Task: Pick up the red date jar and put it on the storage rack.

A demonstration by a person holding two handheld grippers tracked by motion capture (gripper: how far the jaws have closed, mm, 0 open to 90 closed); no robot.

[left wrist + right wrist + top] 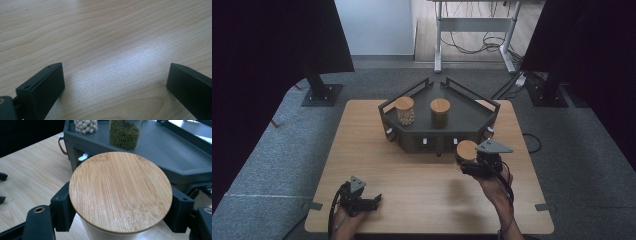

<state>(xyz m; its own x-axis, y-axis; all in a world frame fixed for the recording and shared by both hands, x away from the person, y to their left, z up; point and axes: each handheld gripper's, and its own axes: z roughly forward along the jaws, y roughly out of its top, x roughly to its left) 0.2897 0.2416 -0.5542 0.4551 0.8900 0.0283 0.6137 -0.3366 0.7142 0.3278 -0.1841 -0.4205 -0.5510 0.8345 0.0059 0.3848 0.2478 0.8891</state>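
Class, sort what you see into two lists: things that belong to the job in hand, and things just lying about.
In the job:
right gripper, shut on a jar
tray
pale-bean jar
green-bean jar

Lying about:
left gripper, open on the table
desk frame
floor cables

the held jar [120,192] is mostly hidden under its own lid in the right gripper view, so the contents can't be told. the bean jar [125,133] and the pale-bead jar [85,126] are cut off at the top edge. the small white bits [424,142] on the tray [472,120] front are too tiny to make out. the left gripper [115,82] has its jaws clipped by the bottom edge.
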